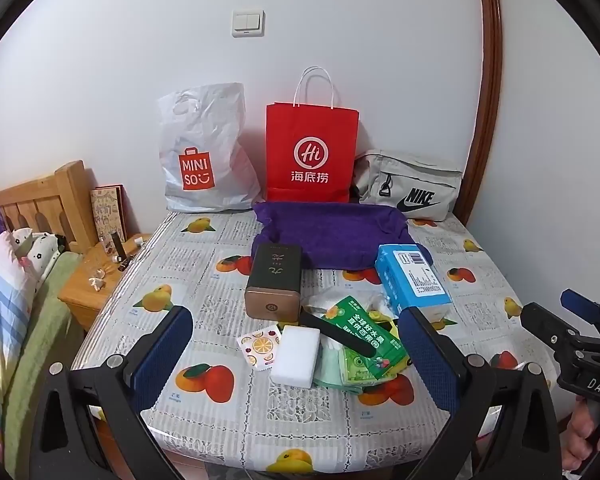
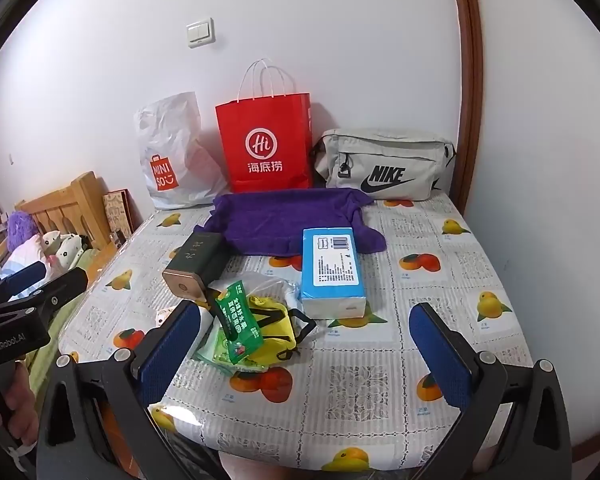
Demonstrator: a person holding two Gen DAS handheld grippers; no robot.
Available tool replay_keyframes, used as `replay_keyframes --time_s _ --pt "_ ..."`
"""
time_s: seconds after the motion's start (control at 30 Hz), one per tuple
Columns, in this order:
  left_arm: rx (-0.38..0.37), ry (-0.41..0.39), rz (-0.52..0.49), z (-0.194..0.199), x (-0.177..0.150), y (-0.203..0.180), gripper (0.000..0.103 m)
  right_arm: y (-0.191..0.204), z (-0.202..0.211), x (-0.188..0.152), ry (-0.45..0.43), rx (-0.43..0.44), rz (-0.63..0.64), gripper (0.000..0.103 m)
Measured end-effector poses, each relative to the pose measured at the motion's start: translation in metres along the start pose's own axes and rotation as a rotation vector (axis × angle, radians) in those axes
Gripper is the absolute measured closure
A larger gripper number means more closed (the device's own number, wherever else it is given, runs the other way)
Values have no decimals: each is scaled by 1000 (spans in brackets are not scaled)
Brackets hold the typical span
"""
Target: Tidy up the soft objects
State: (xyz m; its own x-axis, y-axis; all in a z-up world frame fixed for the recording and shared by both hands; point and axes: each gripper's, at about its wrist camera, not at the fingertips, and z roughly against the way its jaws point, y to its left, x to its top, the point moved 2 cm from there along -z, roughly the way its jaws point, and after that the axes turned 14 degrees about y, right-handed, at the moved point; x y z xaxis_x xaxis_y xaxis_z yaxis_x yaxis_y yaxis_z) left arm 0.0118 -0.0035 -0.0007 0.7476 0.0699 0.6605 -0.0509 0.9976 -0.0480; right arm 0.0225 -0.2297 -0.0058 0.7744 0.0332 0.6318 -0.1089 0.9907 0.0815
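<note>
Evidently nothing was yet gripped: the left gripper [image 1: 296, 344] and right gripper [image 2: 304, 344] both hung wide apart, empty, above the fruit-print tablecloth [image 2: 420, 248]. The purple towel [image 2: 284, 220] lay spread at twelve o'clock, likely as a collecting spot, the tissue pack [image 2: 332, 268] just beside it, before a white wall [image 2: 340, 40].

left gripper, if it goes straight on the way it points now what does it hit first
Likely the white rectangular foam sponge, lying centred between the open left gripper's blue pads, with the green printed snack packet right beside it. Depth is uncertain.
</note>
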Motion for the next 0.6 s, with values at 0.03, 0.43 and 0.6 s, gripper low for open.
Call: replay_keyframes --time_s 0.03,0.43,0.6 --pt "1 0 2 1 0 0 0 0 0 0 1 1 -2 0" --pt "2 0 3 1 -1 3 0 11 3 -7 -6 5 6 0" --pt "5 -2 4 1 -1 3 0 9 5 -5 -26 12 10 0"
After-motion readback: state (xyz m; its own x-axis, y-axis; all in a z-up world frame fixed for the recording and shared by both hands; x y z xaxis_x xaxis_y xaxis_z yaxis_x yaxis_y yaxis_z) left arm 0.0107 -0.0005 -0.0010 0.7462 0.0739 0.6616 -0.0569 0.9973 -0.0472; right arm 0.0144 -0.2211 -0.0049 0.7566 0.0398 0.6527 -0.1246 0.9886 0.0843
